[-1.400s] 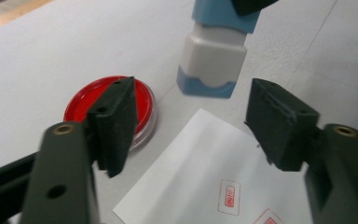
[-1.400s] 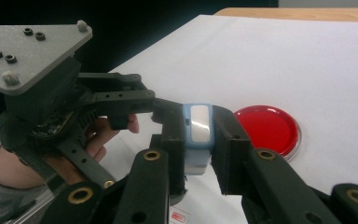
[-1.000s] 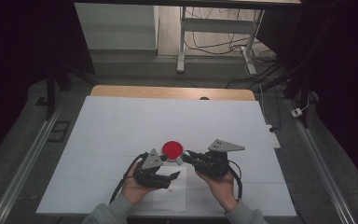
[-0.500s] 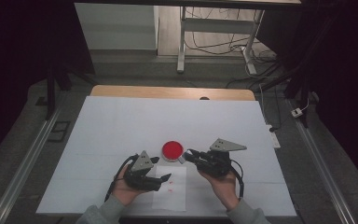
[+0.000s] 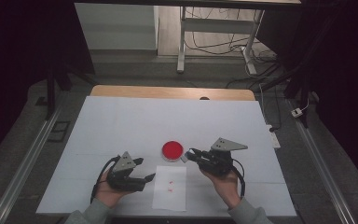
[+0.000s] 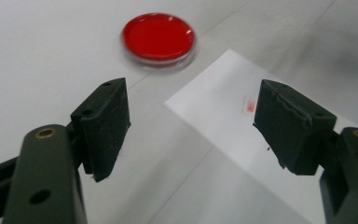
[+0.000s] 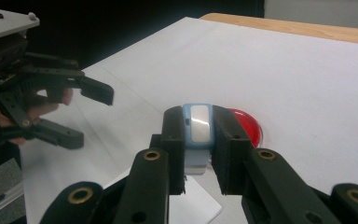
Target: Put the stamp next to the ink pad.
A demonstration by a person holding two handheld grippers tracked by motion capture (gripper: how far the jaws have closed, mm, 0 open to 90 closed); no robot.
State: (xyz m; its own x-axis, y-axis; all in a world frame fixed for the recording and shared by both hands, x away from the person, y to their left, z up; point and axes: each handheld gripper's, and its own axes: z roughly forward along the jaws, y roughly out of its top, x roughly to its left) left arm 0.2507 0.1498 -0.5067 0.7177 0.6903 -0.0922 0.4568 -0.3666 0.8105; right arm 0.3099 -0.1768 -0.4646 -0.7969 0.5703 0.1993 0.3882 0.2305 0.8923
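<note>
The left gripper [image 5: 144,170] has drawn back toward seven o'clock, away from the red dish [image 5: 173,150], jaws wide and empty over the paper sheet [image 5: 169,187]. The right gripper [image 5: 189,156] clamps a small blue-and-white stamp [image 7: 198,128] at the dish's three o'clock, probably ready to mark the paper

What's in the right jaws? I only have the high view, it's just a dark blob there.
Observer: A small light-blue stamp with a white face, clamped upright between the right gripper jaws.
Operator: And the left one, holding anything?
Observer: No. The left gripper jaws stand wide apart with nothing between them.
Operator: What's it pointed at?
Observer: The near corner of the white paper sheet, with the red ink pad beyond it.
Operator: Marks on the sheet?
Observer: One small red stamp mark shows close to the right-hand jaw in that view.
</note>
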